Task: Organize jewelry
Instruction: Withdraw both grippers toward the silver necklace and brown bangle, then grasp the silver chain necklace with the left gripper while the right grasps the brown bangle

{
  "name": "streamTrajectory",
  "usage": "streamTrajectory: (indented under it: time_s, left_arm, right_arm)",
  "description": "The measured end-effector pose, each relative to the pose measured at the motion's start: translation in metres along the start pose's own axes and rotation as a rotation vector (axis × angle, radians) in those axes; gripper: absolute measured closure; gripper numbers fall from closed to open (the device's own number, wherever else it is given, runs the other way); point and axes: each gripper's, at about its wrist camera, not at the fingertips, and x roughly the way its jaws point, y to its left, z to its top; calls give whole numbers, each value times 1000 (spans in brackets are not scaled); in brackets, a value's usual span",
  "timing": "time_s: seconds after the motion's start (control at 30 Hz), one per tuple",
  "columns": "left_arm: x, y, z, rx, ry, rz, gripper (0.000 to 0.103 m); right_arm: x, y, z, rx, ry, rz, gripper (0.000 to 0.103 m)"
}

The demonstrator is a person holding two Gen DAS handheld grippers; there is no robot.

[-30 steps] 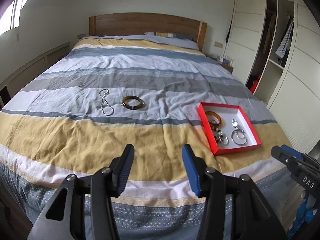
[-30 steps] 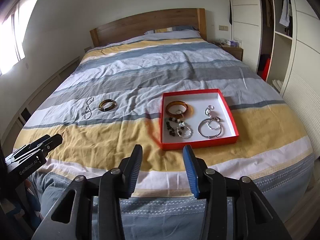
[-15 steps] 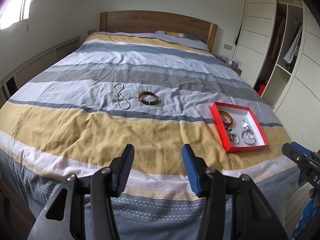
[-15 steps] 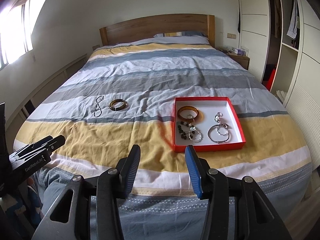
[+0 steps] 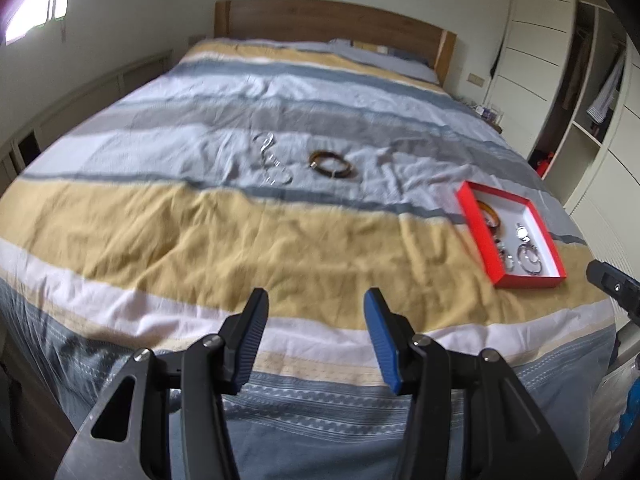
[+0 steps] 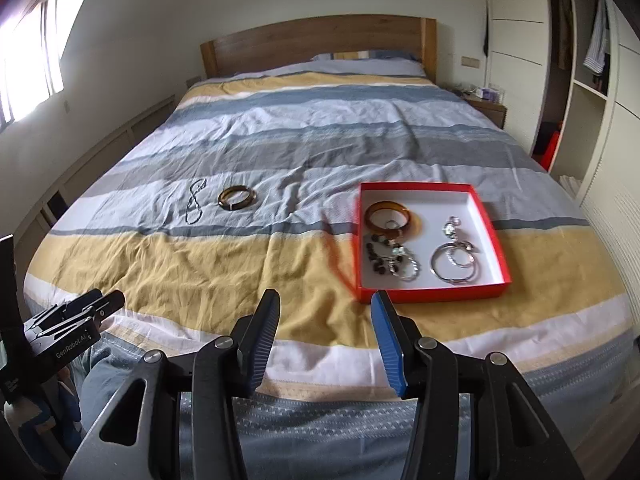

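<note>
brown bangle lies well beyond the open left tool.

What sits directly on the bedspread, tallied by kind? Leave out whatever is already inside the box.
brown bangle: 1
silver chain: 1
red box: 1
Total: 3

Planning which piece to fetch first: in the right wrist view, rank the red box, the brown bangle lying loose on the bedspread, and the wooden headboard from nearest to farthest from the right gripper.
1. Red cardboard box, just ahead of the right gripper, slightly right.
2. Brown bangle on the grey stripe, ahead and left, beside a silver chain.
3. Wooden headboard, at the bed's far end.
</note>
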Motion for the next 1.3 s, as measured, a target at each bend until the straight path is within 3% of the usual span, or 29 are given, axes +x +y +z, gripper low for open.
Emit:
streamTrajectory:
  time_s: [0.3,0.83,1.3]
  left_arm:
    - [35,37,7,-79,29,58,55]
    - [77,49,39,-88,22,90,55]
    - [120,76,68,-133,29,137,55]
  right_arm:
    - [54,35,22,-102,66,72,56]
    - [134,78,64,-192,116,192,56]
    - [195,86,91,-205,146,211,56]
